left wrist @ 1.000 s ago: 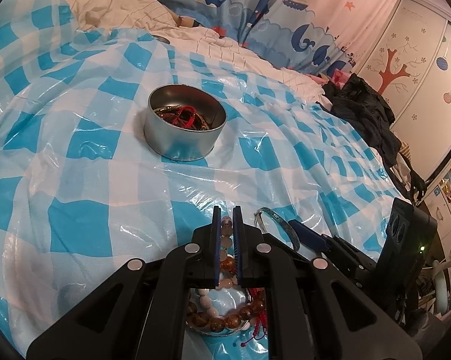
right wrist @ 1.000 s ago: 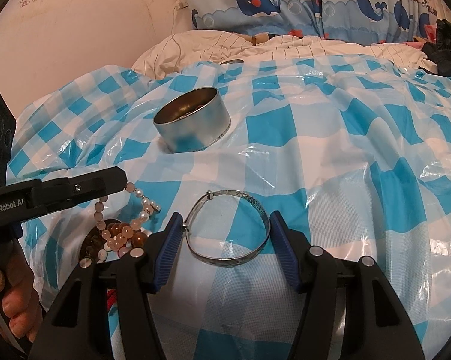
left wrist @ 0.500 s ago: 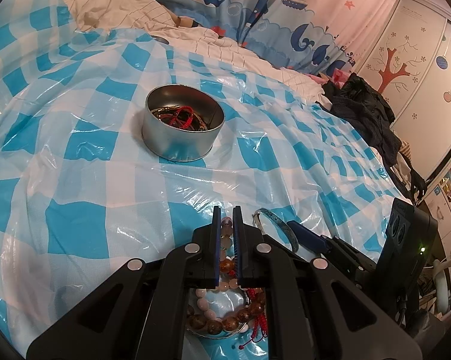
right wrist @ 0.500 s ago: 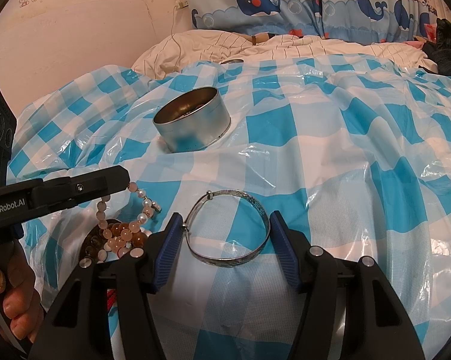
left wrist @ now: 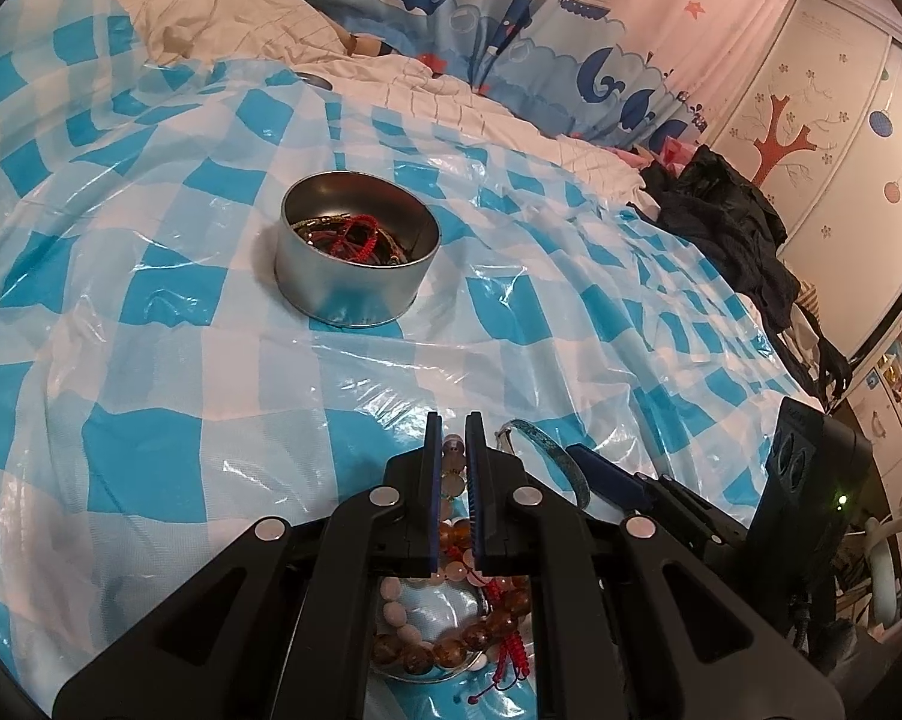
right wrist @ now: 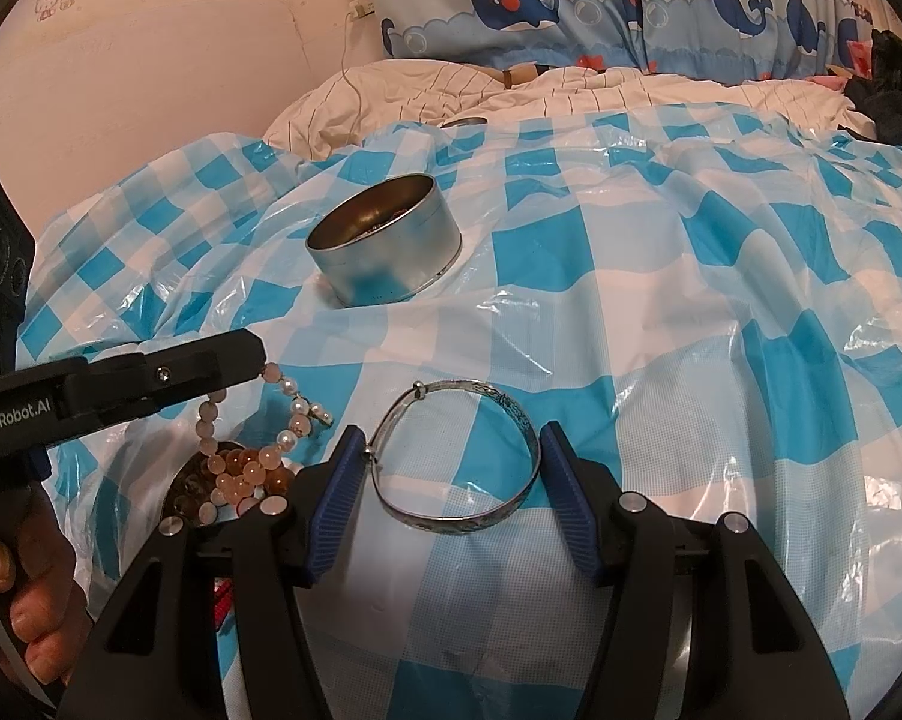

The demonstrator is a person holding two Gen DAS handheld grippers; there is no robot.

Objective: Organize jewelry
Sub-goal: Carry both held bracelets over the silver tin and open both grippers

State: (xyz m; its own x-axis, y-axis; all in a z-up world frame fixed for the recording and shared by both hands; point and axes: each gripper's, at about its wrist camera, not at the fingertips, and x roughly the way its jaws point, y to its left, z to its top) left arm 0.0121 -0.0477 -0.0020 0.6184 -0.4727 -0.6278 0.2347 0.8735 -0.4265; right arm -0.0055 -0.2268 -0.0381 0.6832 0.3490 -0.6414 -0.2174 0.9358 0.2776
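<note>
Left hand-held gripper (left wrist: 452, 444) clamped on bead strand (right wrist: 288, 387), lifting off near-left pile; limp, swings. Right hand-held gripper (right wrist: 451, 468) apart, straddling bangle (right wrist: 460, 471) on bed; stiff, slick, grip across rim. Tin (left wrist: 354, 258) far.

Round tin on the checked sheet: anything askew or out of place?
The tin tilts, sunk into the soft checked sheet, its rim leaning in the right wrist view. The left gripper is shut on a pink bead bracelet; its loop dangles. Nothing spilled.
</note>
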